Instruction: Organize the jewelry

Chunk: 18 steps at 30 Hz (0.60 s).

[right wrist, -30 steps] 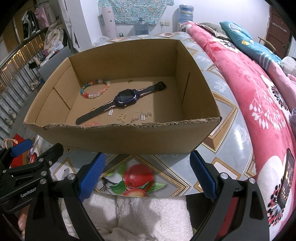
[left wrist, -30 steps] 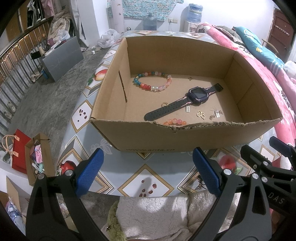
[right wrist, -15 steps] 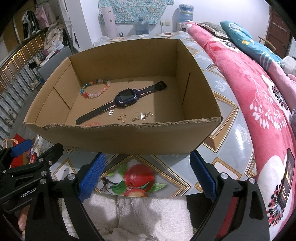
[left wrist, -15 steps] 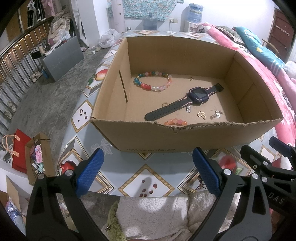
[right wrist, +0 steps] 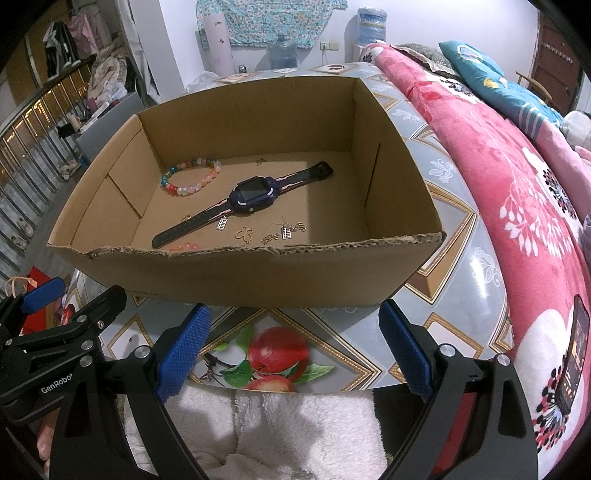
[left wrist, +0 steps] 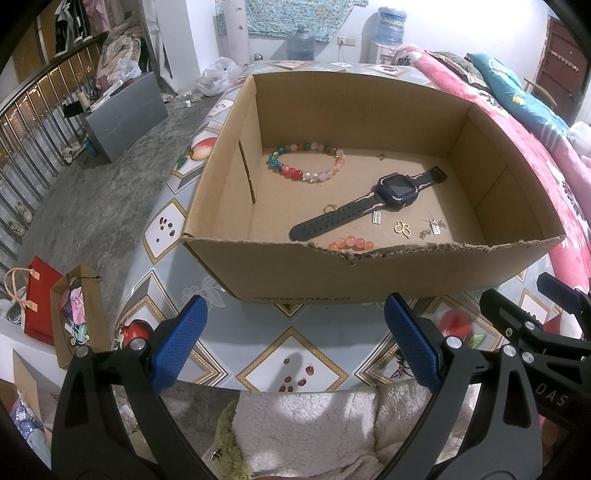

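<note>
Left wrist view: both blue-padded grippers, left (left wrist: 293,334) and right (right wrist: 293,341), gape empty; dark rubber-strapped smartwatch (left wrist: 369,201) looks light, flexible, best pinched at strap

a home bedroom: floral quilt (right wrist: 498,177), pillow (right wrist: 480,62) (teal), hanging clothes (left wrist: 70,22), water jugs (left wrist: 301,44).

The cardboard box's (left wrist: 369,273) near wall hid most of the orange bead bracelet (left wrist: 351,243); in the right wrist view only a sliver of it (right wrist: 183,246) showed. The small charms (left wrist: 430,227) at 4 o'clock from the watch (left wrist: 369,203) were too tiny to identify. The tiny piece (left wrist: 381,156) near the far wall was also unclear. The desk's (left wrist: 295,369) near edge was cut off behind the jaws.
</note>
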Each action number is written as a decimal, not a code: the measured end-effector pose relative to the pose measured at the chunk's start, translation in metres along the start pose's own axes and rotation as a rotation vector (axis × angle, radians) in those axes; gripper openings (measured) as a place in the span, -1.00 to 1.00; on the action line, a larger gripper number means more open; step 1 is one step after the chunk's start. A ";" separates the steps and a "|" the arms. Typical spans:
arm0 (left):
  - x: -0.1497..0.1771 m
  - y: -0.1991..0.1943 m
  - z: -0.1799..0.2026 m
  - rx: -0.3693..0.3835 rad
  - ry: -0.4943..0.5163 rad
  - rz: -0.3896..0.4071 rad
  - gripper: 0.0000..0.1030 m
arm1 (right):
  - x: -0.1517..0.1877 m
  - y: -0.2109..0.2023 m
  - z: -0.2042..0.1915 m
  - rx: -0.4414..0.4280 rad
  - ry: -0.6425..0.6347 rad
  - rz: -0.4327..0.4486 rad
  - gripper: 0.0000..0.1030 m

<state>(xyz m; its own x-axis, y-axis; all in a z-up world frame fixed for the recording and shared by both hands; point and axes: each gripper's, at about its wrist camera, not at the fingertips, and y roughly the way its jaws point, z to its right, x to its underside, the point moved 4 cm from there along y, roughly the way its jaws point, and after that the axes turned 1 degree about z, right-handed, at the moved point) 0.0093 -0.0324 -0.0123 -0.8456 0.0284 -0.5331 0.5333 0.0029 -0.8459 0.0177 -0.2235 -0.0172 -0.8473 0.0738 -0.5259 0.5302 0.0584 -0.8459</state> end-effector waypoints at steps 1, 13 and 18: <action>0.000 0.001 -0.001 0.000 -0.001 -0.001 0.79 | 0.000 0.000 0.000 0.000 0.000 0.000 0.75; 0.000 0.000 -0.001 0.001 0.000 0.000 0.79 | 0.000 0.000 0.000 0.000 0.000 0.001 0.75; 0.000 0.000 -0.001 0.001 0.000 0.000 0.79 | 0.000 0.000 0.000 0.000 0.000 0.000 0.75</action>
<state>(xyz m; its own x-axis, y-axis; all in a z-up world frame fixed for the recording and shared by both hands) 0.0093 -0.0310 -0.0128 -0.8454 0.0281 -0.5334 0.5337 0.0020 -0.8457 0.0179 -0.2233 -0.0171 -0.8471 0.0734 -0.5263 0.5305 0.0580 -0.8457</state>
